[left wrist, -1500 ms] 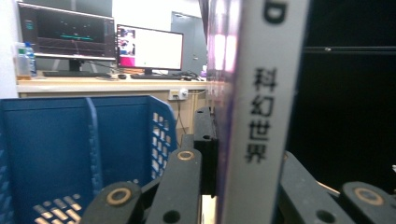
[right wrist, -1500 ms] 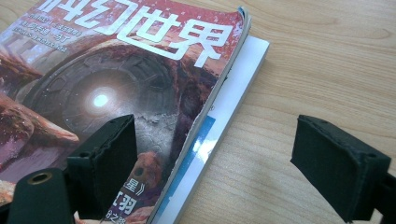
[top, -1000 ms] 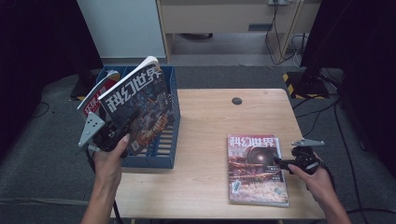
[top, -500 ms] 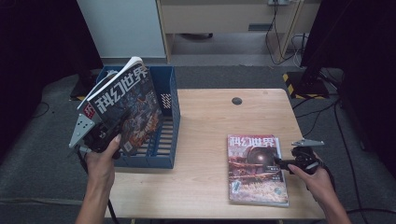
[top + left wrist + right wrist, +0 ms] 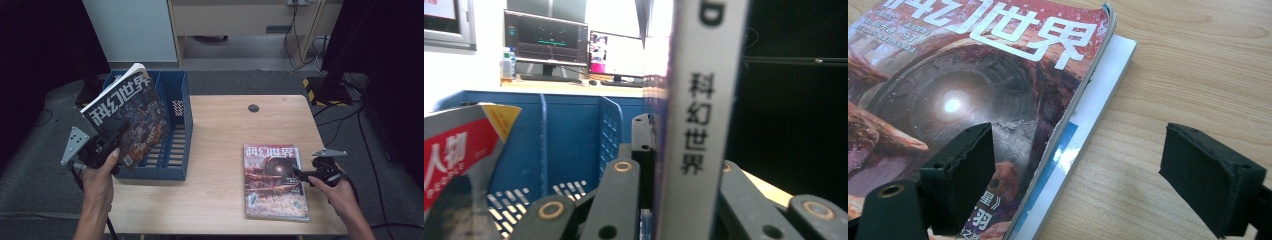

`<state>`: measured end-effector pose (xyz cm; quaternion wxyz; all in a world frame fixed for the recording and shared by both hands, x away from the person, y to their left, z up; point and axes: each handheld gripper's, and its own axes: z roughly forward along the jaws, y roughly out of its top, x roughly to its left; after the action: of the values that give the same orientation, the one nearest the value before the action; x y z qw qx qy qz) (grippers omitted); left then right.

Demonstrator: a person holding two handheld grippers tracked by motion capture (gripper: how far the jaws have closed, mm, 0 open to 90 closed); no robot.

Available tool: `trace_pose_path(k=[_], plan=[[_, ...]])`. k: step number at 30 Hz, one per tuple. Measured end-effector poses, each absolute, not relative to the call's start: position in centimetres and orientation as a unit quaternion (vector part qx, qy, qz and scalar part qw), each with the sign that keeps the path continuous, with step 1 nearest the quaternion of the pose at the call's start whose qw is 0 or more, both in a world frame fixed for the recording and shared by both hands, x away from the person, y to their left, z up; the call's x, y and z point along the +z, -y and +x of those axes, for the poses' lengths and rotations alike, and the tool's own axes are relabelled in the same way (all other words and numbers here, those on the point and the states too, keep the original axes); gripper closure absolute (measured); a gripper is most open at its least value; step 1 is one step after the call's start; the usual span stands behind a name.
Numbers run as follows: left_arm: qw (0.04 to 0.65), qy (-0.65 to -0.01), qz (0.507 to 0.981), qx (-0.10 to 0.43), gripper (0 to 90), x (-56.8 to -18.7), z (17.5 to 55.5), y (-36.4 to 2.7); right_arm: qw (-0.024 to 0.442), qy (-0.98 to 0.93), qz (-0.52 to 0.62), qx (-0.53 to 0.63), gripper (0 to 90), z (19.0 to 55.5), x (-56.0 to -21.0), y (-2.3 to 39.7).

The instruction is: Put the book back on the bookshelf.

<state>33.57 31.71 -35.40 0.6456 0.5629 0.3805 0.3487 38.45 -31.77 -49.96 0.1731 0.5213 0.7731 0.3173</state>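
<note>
Magazine (image 5: 125,122): clamped upright by spine in left gripper (image 5: 102,150), over blue rack (image 5: 175,125), table's left edge. Step: filing. Next: lower into slot. Right gripper (image 5: 305,174): jaws spread, empty, at stack (image 5: 274,181).

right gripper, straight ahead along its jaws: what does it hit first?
Probably the stack of sci-fi magazines with the reddish cover lying flat on the light wooden table. The right gripper stands open, its jaws straddling the stack's edge; depth is hard to judge.

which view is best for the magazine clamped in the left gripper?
The high view: the held magazine shows its whole cover, tilted over the blue file rack, in the left gripper. The left gripper view gives just its spine edge-on between the jaws. The right gripper view looks at the table stack instead.
</note>
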Motion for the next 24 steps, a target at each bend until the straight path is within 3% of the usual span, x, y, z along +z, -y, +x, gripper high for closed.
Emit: trace_pose_path(k=[24], plan=[[0.628,-0.411,0.548,0.370,82.5,-35.5,33.7,-33.1,0.172,-0.777,0.518,0.314,14.4,38.5,-50.0,31.8]])
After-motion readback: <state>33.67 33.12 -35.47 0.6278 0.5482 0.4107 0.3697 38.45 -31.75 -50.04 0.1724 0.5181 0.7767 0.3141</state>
